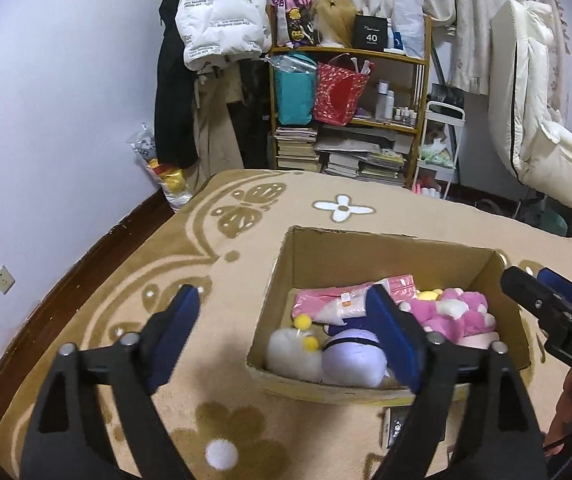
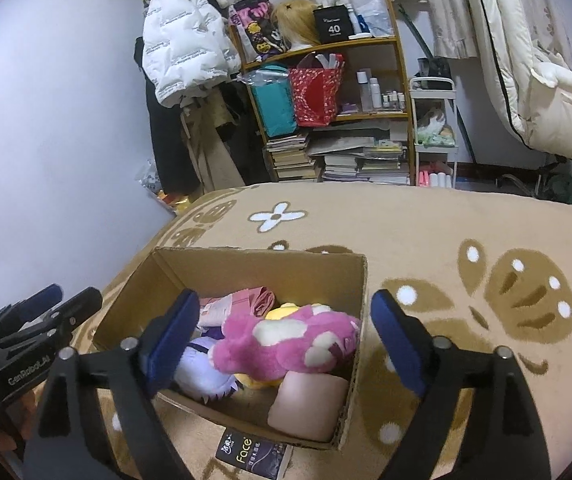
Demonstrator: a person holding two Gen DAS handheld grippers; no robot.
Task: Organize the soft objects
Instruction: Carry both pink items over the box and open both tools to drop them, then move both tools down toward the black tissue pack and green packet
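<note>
Both grippers are spread wide with nothing pinched between the blue pads. Our left gripper [image 1: 282,336] hangs over the near left corner of the cardboard box [image 1: 386,256]: one finger sits above the rug [image 1: 246,208], the other over the box's contents. Our right gripper [image 2: 286,340] straddles the box's right wall, so the pink plush [image 2: 286,344] lies right between its fingers but isn't touched.

Everything soft sits inside the box, which stands on the beige flower-pattern rug: pink plush toward the right wall, a lavender plush [image 1: 352,360] and a white fluffy one with yellow pompoms [image 1: 292,350] at the near wall, pink packets [image 1: 338,300] toward the back, and a peach cushion [image 2: 308,404] in the near right corner.

A yellow toy [image 2: 282,312] is mostly buried under the pink plush, so we can't tell what it is. A dark tissue pack [image 2: 252,454] lies on the rug at the box's near edge, partly cut off.
</note>
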